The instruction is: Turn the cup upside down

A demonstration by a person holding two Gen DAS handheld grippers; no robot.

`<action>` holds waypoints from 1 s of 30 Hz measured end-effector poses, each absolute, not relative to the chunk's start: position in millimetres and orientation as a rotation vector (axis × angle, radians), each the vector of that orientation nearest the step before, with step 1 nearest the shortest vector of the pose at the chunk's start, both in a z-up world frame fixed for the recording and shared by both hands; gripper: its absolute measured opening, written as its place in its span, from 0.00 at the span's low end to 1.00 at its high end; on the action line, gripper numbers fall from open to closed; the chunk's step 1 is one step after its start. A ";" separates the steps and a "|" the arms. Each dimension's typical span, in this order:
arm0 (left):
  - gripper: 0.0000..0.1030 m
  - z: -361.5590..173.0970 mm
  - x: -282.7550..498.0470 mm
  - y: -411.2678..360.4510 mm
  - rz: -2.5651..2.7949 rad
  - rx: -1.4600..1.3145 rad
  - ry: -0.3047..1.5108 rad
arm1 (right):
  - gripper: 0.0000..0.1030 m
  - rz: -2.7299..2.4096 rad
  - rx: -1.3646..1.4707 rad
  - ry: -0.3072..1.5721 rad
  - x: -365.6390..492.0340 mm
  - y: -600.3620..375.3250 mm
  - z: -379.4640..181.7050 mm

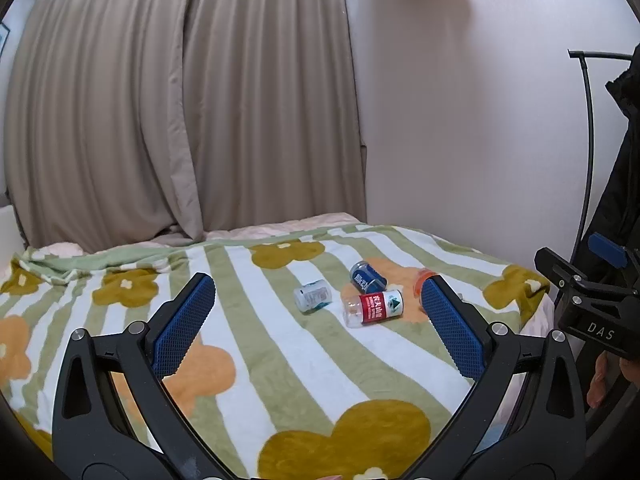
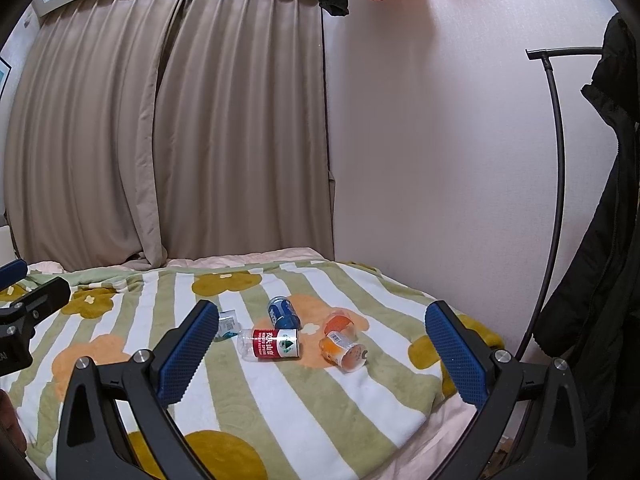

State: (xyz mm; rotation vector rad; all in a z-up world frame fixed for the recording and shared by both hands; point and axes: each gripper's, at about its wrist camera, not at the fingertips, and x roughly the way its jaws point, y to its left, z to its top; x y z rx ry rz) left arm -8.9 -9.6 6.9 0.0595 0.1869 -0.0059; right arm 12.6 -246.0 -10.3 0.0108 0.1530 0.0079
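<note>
Several small cups made from cut bottles lie on their sides on the flowered blanket (image 1: 280,360). A red-label clear cup (image 1: 374,307) (image 2: 269,343), a blue cup (image 1: 367,277) (image 2: 283,312), and a white-green cup (image 1: 313,295) (image 2: 227,322) show in both views. An orange cup (image 2: 345,351) and an orange-tinted clear cup (image 2: 339,323) show in the right wrist view; only an orange edge (image 1: 418,280) peeks past my left finger. My left gripper (image 1: 318,312) and right gripper (image 2: 320,344) are open, empty, short of the cups.
The blanket (image 2: 340,400) covers a bed that ends at the white wall (image 2: 420,160) on the right. Beige curtains (image 1: 180,100) hang behind. A black coat (image 2: 600,240) hangs on a curved stand (image 2: 556,140) at right. The right gripper's body (image 1: 592,304) shows at right.
</note>
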 end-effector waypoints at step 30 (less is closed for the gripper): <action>1.00 5.2 -11.5 -15.7 -0.024 0.044 0.177 | 1.00 -0.008 0.016 0.164 11.7 -248.3 -11.8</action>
